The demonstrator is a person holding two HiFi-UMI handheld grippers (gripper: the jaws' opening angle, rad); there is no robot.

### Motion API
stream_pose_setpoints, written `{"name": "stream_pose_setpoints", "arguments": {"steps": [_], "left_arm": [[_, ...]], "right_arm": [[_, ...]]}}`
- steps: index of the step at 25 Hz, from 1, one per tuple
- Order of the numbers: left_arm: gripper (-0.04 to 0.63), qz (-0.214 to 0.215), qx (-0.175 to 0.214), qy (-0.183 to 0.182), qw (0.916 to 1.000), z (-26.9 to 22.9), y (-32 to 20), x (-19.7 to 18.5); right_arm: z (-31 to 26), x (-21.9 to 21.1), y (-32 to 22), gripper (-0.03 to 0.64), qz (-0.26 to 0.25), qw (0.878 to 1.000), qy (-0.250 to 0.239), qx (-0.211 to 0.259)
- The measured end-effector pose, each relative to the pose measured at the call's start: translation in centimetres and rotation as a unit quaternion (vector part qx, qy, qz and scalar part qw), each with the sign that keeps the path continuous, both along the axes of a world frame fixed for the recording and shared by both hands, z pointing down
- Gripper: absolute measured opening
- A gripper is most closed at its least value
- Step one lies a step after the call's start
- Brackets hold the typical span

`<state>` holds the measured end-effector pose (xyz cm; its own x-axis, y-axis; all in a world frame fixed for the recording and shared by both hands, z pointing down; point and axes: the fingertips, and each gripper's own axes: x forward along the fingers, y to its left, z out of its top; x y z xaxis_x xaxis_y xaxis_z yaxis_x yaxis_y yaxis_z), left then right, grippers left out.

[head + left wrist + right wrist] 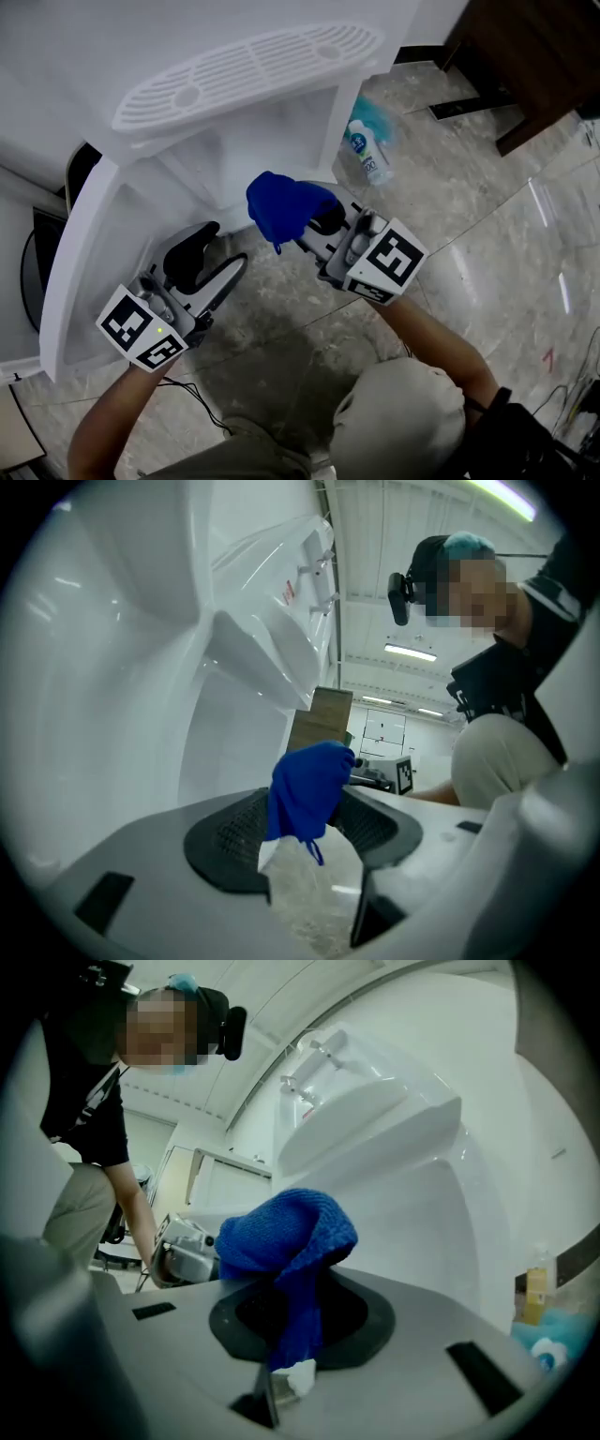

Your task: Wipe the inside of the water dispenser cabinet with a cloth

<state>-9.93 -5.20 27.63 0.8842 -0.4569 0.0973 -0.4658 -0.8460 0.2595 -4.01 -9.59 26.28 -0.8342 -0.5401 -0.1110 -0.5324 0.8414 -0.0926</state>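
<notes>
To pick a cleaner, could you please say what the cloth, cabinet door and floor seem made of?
Cloth: blue, fuzzy looped knit, matte, likely microfibre.
Cabinet door: smooth glossy white with highlights, probably plastic.
Floor: veined grey, mirror-like reflections, polished stone or tile.

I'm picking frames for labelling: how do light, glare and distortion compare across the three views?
Head view: even light, sharp blue cloth, pale glare streaks on the polished floor. Left gripper view: strong fisheye bend, dark corners, bright ceiling lights. Right gripper view: same bend and dark rim, cloth crisp, white cabinet softly shaded.
</notes>
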Motion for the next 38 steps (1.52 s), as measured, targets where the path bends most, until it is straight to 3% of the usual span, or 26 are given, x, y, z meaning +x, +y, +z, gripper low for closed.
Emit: {"name": "stream_pose_setpoints", "arguments": {"steps": [6, 10, 17, 25, 38], "left_arm": [[0.242, 0.046, 0.056, -0.014, 0.9973, -1.4, 0.3, 1.6], [0.242, 0.072, 0.062, 0.000, 0.9955, -1.0, 0.8, 3.8], [0.242, 0.118, 0.074, -0.008, 0.9901, -0.2, 3.3, 7.0], [0.242, 0.110, 0.069, -0.020, 0.9913, 0.0, 3.3, 6.6], [0.242, 0.125, 0.064, -0.015, 0.9899, 0.7, 3.4, 8.2]], "right_arm": [[0.7, 1.5, 2.9, 0.041, -0.007, 0.997, 0.069, -0.024], [-0.7, 3.7, 4.5, 0.041, 0.006, 0.995, 0.094, -0.019], [-0.7, 5.6, 6.8, 0.041, 0.023, 0.995, 0.098, -0.022], [0.2, 4.4, 7.4, 0.041, 0.004, 0.995, 0.090, -0.031], [1.1, 6.3, 7.3, 0.041, 0.031, 0.995, 0.080, -0.049]]}}
